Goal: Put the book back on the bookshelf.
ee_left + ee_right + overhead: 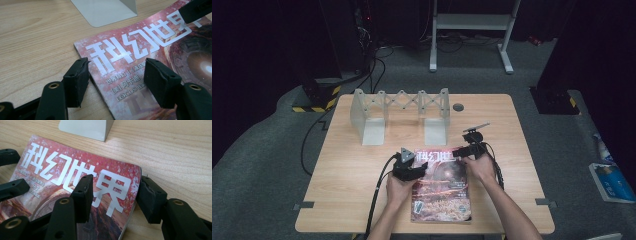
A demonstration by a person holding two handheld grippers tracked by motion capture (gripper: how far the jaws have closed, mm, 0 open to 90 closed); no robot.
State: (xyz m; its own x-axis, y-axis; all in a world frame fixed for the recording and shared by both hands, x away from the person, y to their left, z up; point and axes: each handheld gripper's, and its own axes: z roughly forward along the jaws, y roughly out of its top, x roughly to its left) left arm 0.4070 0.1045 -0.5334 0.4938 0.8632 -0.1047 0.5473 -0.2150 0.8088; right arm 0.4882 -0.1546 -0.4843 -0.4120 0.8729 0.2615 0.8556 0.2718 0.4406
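A magazine [442,187] with a red cover and large white characters lies flat on the wooden table [347,170], near its front edge. My left gripper [418,169] is at the magazine's top left corner. In the left gripper view the left gripper [116,75] is open: one jaw is on the table beside the cover's edge, the other over the magazine [140,47]. My right gripper [463,151] is at the top right corner. In the right gripper view the right gripper [116,192] is open too, with one jaw over the magazine [62,167] and one beside its right edge.
A grey accordion-style rack [399,102] stands behind the magazine, with two flat foot plates; one foot plate [105,11] and the other foot plate [85,126] lie just beyond the cover. A round grommet [458,107] sits at the table's back. Bare wood lies left and right.
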